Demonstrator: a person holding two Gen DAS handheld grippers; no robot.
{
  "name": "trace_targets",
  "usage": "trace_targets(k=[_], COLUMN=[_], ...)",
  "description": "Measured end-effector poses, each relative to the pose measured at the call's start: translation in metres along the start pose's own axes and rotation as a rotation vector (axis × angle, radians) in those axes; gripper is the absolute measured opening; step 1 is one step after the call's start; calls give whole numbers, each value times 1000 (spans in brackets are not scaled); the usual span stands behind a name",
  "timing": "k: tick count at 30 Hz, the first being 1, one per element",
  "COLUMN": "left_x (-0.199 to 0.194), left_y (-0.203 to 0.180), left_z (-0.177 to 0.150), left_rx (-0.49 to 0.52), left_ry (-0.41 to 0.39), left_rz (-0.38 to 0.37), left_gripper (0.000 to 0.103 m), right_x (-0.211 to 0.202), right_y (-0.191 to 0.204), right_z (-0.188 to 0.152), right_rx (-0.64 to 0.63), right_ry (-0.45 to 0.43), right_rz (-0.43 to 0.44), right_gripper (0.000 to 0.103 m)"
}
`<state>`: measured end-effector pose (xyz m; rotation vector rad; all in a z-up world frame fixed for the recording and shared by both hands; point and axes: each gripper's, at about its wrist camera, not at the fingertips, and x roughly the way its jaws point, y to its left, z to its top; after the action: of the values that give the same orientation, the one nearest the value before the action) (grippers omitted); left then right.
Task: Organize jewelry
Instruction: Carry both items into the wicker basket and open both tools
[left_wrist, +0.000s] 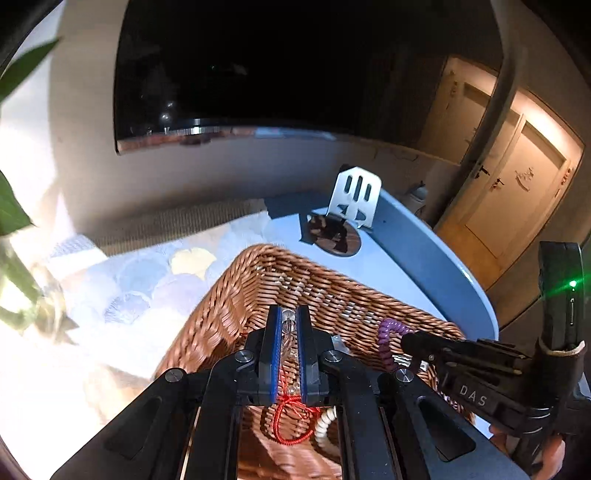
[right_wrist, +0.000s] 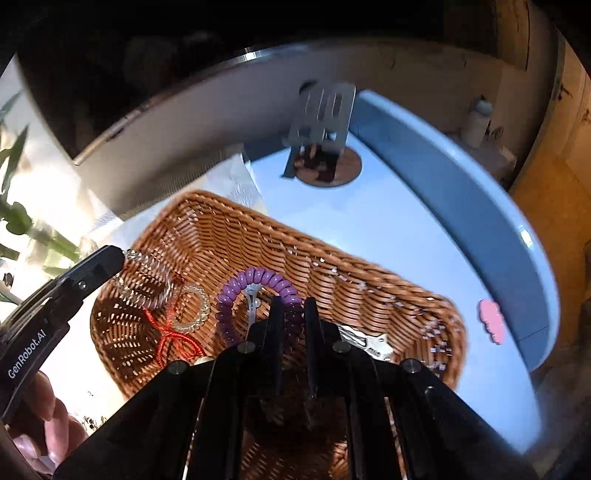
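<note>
Both grippers over the wicker basket, each clamped on a piece – sorting mid-way.

L wrist view: my left gripper (left_wrist: 289, 325) is pinched nearly shut on a clear bead bracelet (left_wrist: 288, 332) w/ red cord (left_wrist: 291, 424) dangling below; its long axis runs along the fingers, pointing fwd and down into the basket (left_wrist: 325, 291). A cream coil (left_wrist: 325, 424) hangs just beside the cord. R wrist view: my right gripper (right_wrist: 294, 314) is closed on a purple coil hair tie (right_wrist: 255, 284), looped up and to the left above the fingertips, over the basket floor. Silver clips (right_wrist: 373, 345) already lie inside; a pink clip (right_wrist: 492, 320) is left out on the blue bench (right_wrist: 388, 229), so I'd say approx. halfway, neither piece released yet.
</note>
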<state>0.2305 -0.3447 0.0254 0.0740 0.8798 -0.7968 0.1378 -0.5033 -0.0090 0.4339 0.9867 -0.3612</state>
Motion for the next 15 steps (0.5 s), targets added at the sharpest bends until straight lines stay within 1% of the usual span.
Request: trace_targets(k=[5, 8, 10, 12, 13, 14, 15], left_x=[17, 14, 9, -2, -10, -18, -25], left_y=[9, 8, 6, 6, 7, 6, 5], left_z=[-3, -5, -6, -8, -10, -11, -13], left_rx=[-22, -10, -4, -5, -2, 7, 19], left_ry=[24, 18, 27, 21, 5, -12, -20], left_rz=[-13, -9, -13, -18, -24, -32, -38], left_gripper=[7, 9, 21, 57, 61, 63, 63], right_x=[14, 15, 6, -6, -13, -21, -26], right_y=[1, 3, 2, 0, -1, -1, 0], right_z=[-3, -5, -8, -10, -11, -12, -13], right_rx=[2, -3, 17, 34, 38, 36, 30], right_ry=[21, 8, -35, -72, -97, -116, -126], right_rz=[26, 40, 70, 82, 98, 104, 101], right_gripper=[11, 12, 13, 15, 17, 19, 26])
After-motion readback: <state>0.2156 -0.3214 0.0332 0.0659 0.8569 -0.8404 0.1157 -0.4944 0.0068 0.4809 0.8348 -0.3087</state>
